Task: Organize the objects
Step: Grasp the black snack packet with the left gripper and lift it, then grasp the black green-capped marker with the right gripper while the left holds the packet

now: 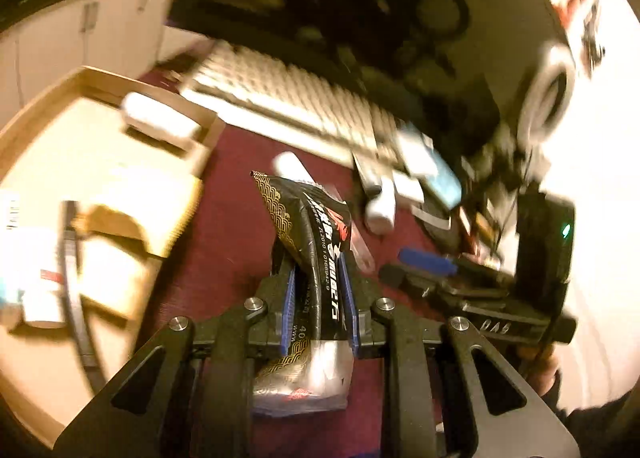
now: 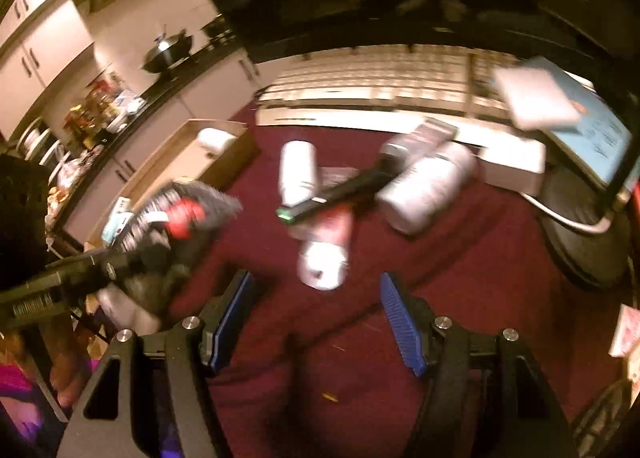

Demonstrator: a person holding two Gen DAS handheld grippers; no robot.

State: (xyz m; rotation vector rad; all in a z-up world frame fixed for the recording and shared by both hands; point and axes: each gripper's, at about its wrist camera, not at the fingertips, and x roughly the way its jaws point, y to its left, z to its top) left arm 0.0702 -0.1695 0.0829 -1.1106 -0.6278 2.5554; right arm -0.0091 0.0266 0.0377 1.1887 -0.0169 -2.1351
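Observation:
My left gripper [image 1: 318, 278] is shut on a black snack packet [image 1: 308, 242] with gold and red print, held above the dark red tablecloth [image 1: 224, 226]. In the right wrist view the same packet [image 2: 180, 214] hangs in the left gripper at the left. My right gripper [image 2: 316, 290] is open and empty, above the cloth. Just beyond its fingers lies a red and white bottle [image 2: 326, 246]. A white bottle [image 2: 298, 172], a black stick-like device [image 2: 340, 190] and a larger white jar [image 2: 430, 186] lie further back.
An open cardboard box [image 1: 96, 162] holding a white item [image 1: 160, 118] sits to the left. A white keyboard [image 1: 288, 106] lies at the back. A white box and blue booklet [image 2: 560, 106] are at the right. Tape roll [image 1: 550, 94] stands far right.

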